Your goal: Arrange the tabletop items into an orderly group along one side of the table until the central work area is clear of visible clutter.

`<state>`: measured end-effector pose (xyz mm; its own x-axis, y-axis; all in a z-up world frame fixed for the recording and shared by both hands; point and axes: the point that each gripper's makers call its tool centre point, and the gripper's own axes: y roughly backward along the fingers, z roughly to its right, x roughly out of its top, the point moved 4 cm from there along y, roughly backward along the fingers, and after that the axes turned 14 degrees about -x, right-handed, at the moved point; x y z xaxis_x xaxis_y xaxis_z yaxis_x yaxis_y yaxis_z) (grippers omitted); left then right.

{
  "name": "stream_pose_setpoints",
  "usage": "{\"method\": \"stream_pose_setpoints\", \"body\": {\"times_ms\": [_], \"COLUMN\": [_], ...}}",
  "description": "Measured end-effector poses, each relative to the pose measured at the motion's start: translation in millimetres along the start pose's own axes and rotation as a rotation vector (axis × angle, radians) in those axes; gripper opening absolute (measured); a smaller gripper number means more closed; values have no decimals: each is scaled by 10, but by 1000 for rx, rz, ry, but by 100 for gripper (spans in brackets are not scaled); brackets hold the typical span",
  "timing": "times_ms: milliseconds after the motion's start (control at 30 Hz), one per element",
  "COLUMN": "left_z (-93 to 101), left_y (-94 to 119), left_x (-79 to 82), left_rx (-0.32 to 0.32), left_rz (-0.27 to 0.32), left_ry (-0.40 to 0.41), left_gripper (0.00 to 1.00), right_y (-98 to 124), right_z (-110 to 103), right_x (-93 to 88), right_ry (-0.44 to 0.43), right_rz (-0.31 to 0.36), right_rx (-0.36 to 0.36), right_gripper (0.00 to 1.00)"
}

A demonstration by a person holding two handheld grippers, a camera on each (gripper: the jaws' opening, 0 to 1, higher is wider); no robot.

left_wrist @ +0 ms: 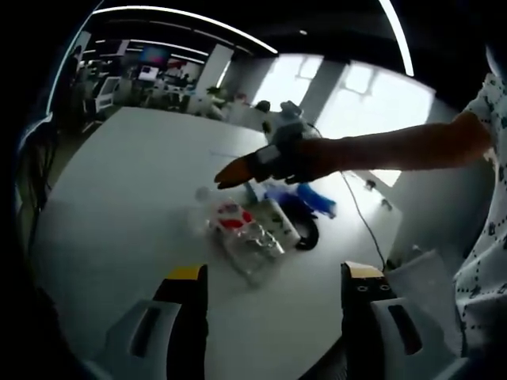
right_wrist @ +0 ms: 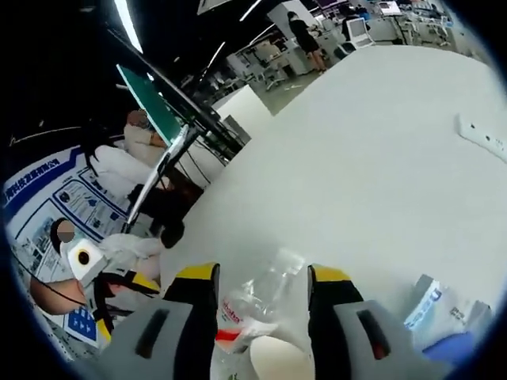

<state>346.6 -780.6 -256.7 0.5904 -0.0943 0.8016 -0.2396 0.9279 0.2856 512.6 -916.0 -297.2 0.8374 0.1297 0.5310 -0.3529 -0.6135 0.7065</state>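
Already the clutter sits bunched together near the right side of the white counter (left_wrist: 119, 214): a clear plastic bottle (left_wrist: 238, 229) with a red label lies on its side among clear packaging, a dark coiled cable (left_wrist: 307, 229) lies just beside it, and blue packets (left_wrist: 313, 198) lie behind. In the left gripper view the left gripper (left_wrist: 273, 289) hangs back above the near edge, its yellow-tipped jaws spread wide and holding nothing, seemingly waiting clear of the work. The right gripper (left_wrist: 238, 170) reaches in from the right on an outstretched arm, low over the pile. In the right gripper view the right gripper (right_wrist: 261, 293) has its jaws apart on either side of the bottle (right_wrist: 265, 297), not yet pressing it, probably lined up for a grasp so it can be shifted toward an edge. A white power strip (right_wrist: 483, 136) lies well apart near the far right edge.
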Motion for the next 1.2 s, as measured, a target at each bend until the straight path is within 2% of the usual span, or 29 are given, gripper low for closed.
{"method": "stream_pose_setpoints", "body": {"times_ms": [233,300,367,500,700,800,1033,1200], "left_z": [-25,-38,-46,-52,-74,-87,-113,-122], "left_y": [-30,-36,-40,-43,-37,-42,-59,-71], "left_x": [0,-13,-22,-50,-69,-65,-66,-70], "left_rx": [0,1,2,3,6,7,6,5], "left_rz": [10,9,13,12,12,12,12,15], "left_ry": [9,12,18,26,34,35,39,40], "left_gripper": [64,64,64,64,63,63,63,63], "right_y": [-81,-109,-127,-146,-173,-185,-210,-202], "right_z": [79,80,69,32,-8,-16,-39,-181], "right_x": [-26,-53,-77,-113,-157,-107,-116,-180], "right_ry": [-105,-169,-149,-213,-254,-289,-303,-324], "right_rz": [-43,-68,-69,-88,-121,-101,-115,-123], "right_rx": [18,32,31,50,68,85,106,115], "right_gripper": [41,41,42,42,40,41,37,33]}}
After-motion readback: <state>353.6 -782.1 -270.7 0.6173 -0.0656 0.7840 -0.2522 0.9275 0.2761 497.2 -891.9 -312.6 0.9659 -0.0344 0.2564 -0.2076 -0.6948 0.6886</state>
